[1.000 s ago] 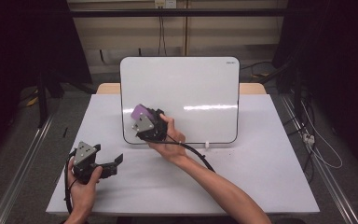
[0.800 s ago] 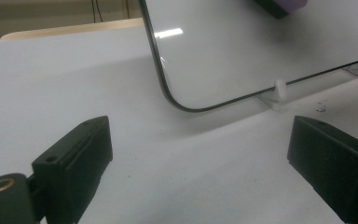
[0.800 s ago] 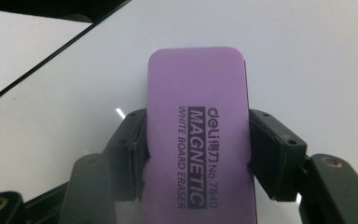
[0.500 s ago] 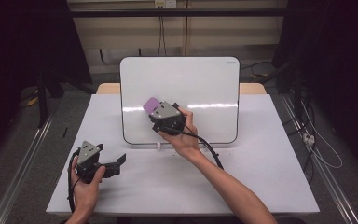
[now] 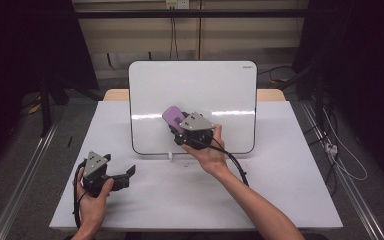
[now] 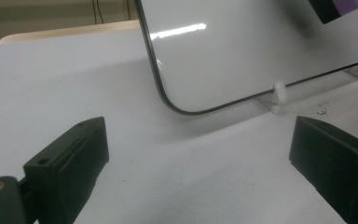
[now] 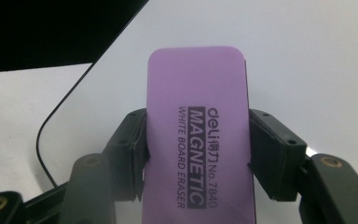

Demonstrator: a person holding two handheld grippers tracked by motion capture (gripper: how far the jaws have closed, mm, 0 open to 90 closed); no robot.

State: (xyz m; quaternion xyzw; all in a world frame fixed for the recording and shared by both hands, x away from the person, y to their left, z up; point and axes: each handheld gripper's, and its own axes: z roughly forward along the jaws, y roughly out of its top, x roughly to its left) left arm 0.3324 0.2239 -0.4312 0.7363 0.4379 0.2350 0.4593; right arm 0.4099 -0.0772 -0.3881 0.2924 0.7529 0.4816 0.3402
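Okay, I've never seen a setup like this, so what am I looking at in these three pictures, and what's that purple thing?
A person sits at a white table and holds a hand tool with two black jaws in each hand. The high view comes from a camera above the table. The other two come from cameras riding on each tool, looking along its jaws. A whiteboard stands propped on small white feet at the back of the table. The right gripper is closed on a purple whiteboard eraser and holds it against the board. The left gripper sits low near the table with its jaws apart and nothing between them.
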